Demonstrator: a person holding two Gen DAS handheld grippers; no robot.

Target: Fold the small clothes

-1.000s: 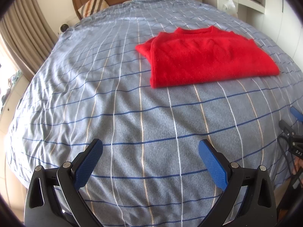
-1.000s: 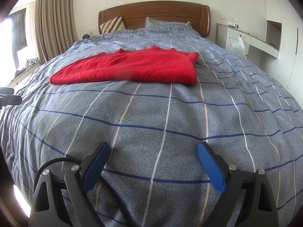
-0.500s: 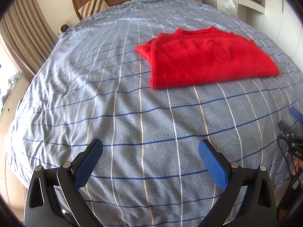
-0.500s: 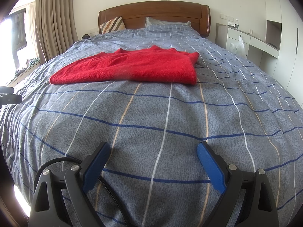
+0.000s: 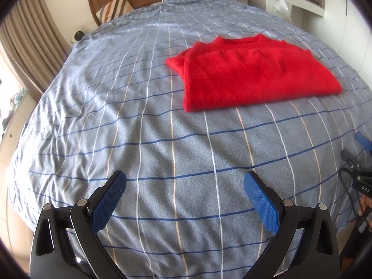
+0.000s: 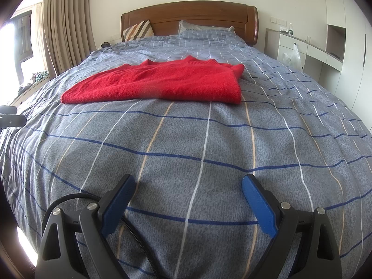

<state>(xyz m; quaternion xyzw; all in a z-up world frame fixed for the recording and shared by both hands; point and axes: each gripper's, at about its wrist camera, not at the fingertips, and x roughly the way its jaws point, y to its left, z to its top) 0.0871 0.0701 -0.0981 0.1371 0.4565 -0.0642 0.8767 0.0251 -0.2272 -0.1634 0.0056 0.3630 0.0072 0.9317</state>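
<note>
A red knitted sweater (image 5: 251, 74) lies folded flat on the bed, collar toward the headboard; it also shows in the right wrist view (image 6: 162, 82). My left gripper (image 5: 184, 183) is open and empty, low over the bedspread near the foot of the bed, well short of the sweater. My right gripper (image 6: 188, 186) is open and empty too, also near the foot and apart from the sweater. The right gripper's blue tip shows at the right edge of the left wrist view (image 5: 362, 140).
The bed is covered by a grey-blue checked bedspread (image 6: 209, 139). A wooden headboard (image 6: 190, 18) and pillows stand at the far end. Curtains (image 6: 65, 23) hang at the left, white cabinets (image 6: 313, 51) at the right. A black cable (image 6: 69, 197) loops by my right gripper.
</note>
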